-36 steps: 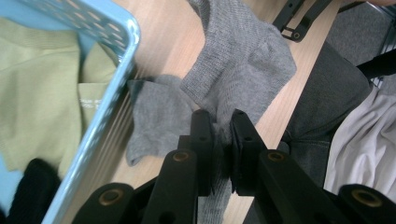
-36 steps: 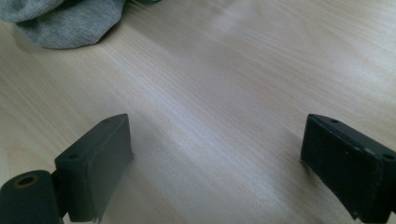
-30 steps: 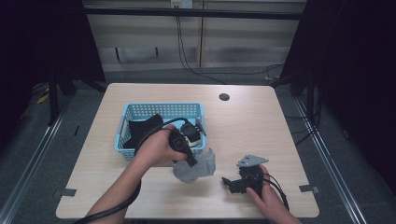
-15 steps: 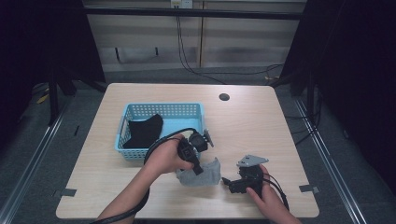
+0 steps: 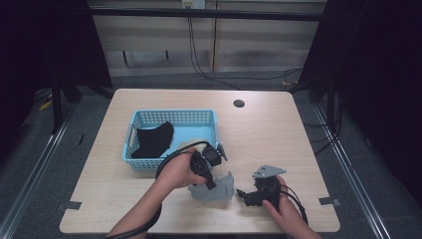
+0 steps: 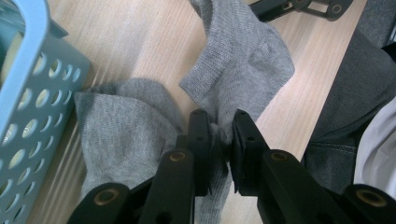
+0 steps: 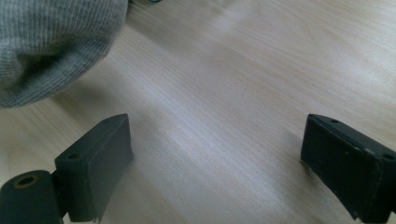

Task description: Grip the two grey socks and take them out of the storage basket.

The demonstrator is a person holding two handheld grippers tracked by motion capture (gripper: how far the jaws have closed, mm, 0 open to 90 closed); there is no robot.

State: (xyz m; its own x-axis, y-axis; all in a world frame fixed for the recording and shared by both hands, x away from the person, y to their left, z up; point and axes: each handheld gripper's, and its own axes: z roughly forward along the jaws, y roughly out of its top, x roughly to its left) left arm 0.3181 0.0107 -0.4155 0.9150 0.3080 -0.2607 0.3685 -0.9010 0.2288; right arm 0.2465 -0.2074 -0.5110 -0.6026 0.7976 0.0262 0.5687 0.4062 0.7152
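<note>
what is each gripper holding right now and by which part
The left gripper has its jaws shut on a fold of the grey sock, near its middle. The right gripper is open over bare table and holds nothing.

Overhead light: tabletop (image 5: 278, 134) evenly bright, surroundings near black. Soft short shadows under the hands. Right gripper view: pale glare streak across the wood; grey sock (image 7: 51, 42) soft-focus, near jaws blurred. Left gripper view sharp on knit.

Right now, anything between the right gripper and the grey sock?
Nothing: in the right gripper view, only bare wooden table separates the open right gripper from the grey sock.
</note>
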